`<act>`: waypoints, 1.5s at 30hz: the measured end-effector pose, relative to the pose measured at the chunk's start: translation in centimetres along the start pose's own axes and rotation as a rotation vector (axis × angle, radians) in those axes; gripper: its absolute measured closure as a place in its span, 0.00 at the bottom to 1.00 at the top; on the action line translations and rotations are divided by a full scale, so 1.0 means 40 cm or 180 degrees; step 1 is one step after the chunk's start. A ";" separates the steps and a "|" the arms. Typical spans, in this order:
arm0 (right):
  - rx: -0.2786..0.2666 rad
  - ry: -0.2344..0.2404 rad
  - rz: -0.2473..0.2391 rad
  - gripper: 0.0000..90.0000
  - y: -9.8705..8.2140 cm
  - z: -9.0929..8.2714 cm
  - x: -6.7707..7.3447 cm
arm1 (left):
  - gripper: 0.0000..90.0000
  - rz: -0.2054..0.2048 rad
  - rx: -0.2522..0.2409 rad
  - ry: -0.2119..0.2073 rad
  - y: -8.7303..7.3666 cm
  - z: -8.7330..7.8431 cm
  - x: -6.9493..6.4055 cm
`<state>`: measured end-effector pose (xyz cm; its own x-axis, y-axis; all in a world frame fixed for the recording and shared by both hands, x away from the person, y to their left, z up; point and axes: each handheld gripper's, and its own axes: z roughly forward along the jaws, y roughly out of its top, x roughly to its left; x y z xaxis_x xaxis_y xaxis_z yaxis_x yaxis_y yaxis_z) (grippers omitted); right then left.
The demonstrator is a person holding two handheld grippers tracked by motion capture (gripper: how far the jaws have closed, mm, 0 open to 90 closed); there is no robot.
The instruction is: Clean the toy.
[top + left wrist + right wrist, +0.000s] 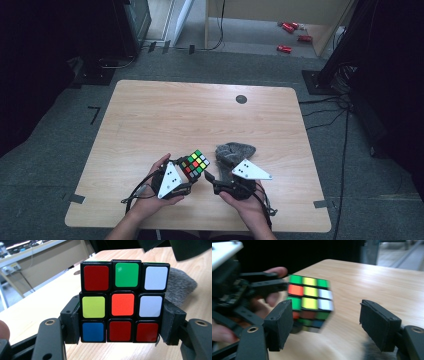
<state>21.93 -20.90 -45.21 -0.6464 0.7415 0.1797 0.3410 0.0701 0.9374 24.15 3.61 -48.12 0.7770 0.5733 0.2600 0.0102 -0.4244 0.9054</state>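
Grey cloth just right of cube, blocking that side, bare table beyond

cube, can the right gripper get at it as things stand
Probably yes: the right gripper stands open facing the cube, nothing between them. The left gripper clamps the cube's sides, leaving the near face free.

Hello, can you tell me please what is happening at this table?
A person works at a wooden table with a gripper in each hand. The left gripper is clamped on the sides of a scrambled colour cube and holds it up. The right gripper is close beside the cube with its jaws open and nothing between them. A grey cloth lies on the table just behind the right gripper.
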 end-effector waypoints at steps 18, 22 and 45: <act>0.0692 -0.0807 0.0013 0.38 -0.089 0.039 -0.122 | 0.37 -0.0338 -0.0006 -0.0208 0.004 -0.016 0.029; 0.0786 -0.0869 0.0027 0.47 -0.099 0.043 -0.131 | 0.37 -0.0356 -0.0003 -0.0278 0.004 -0.015 0.029; -0.0033 0.0086 -0.0109 0.83 0.006 -0.018 0.009 | 0.37 -0.0388 0.0142 -0.0538 0.002 0.005 0.013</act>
<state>21.28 -21.11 -44.71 -0.6759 0.7204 0.1554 0.3115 0.0881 0.9462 24.67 3.73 -47.98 0.8628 0.4982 0.0861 0.1355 -0.3919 0.9100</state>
